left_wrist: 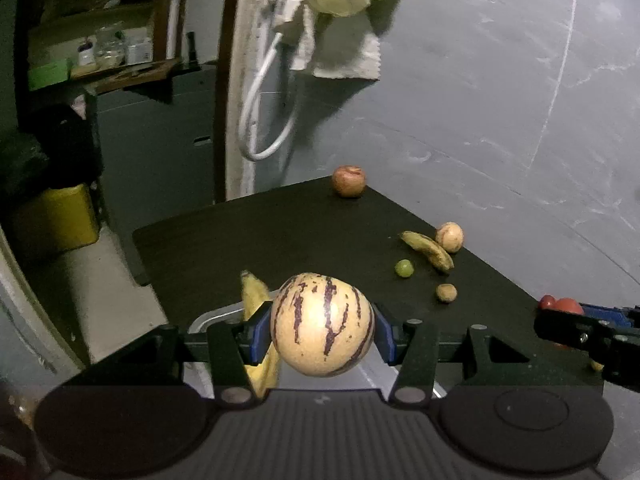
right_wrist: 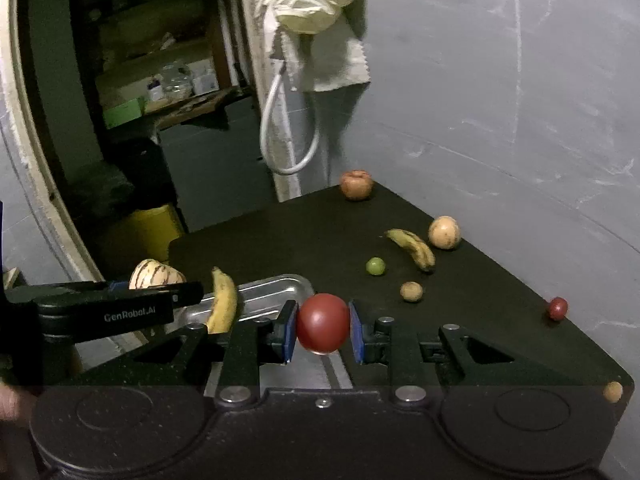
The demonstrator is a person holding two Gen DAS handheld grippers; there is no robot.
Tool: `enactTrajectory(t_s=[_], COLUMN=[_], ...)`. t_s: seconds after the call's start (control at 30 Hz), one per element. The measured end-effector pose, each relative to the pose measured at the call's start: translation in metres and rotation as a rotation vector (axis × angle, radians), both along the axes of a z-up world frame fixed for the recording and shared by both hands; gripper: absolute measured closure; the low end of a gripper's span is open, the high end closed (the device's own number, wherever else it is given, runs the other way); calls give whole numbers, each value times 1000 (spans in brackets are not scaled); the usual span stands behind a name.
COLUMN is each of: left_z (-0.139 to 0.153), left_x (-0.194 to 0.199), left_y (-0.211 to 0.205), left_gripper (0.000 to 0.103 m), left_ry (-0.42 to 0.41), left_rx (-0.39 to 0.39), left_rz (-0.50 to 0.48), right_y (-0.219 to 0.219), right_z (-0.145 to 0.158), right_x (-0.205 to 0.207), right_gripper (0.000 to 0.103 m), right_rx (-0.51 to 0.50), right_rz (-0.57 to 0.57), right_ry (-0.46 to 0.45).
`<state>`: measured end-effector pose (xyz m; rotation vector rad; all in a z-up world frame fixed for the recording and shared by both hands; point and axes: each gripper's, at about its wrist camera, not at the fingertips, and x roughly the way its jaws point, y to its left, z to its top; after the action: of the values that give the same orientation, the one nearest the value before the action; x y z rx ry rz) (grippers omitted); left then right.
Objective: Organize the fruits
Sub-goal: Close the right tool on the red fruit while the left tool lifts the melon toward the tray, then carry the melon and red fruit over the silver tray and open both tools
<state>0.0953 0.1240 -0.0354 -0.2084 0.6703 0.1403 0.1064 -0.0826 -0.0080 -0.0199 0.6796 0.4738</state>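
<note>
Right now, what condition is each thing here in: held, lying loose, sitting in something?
Left gripper: shut on the striped cream melon.
Right gripper: shut on the round red tomato.
Metal tray: on the black table, holding a yellow banana leaning on its rim.
Spotted banana: lying loose.
Green grape: loose.
Brownish apple: loose, at the far edge.

cream purple-striped melon (left_wrist: 322, 325), red tomato (right_wrist: 323, 323), black table (right_wrist: 280, 232)
</note>
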Motion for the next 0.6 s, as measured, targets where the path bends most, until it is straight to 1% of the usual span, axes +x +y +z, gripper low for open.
enactTrajectory(t_s=[0.13, 0.3, 0.4, 0.6], left_z=[-2, -12, -18, -34], left_x=[-12, -16, -15, 2], left_y=[9, 18, 21, 26], left_gripper=[48, 48, 48, 48], left_ry=[7, 34, 47, 80], left_rx=[-3, -13, -16, -20], left_rz=[28, 50, 51, 34], right_y=[7, 15, 18, 26], right_z=[1, -2, -8, -22], right_x=[-2, -1, 2, 12], right_gripper=[74, 74, 74, 74], right_rx=[3, -1, -7, -18], right_rz=[24, 38, 40, 28], right_ry=[-1, 10, 25, 67])
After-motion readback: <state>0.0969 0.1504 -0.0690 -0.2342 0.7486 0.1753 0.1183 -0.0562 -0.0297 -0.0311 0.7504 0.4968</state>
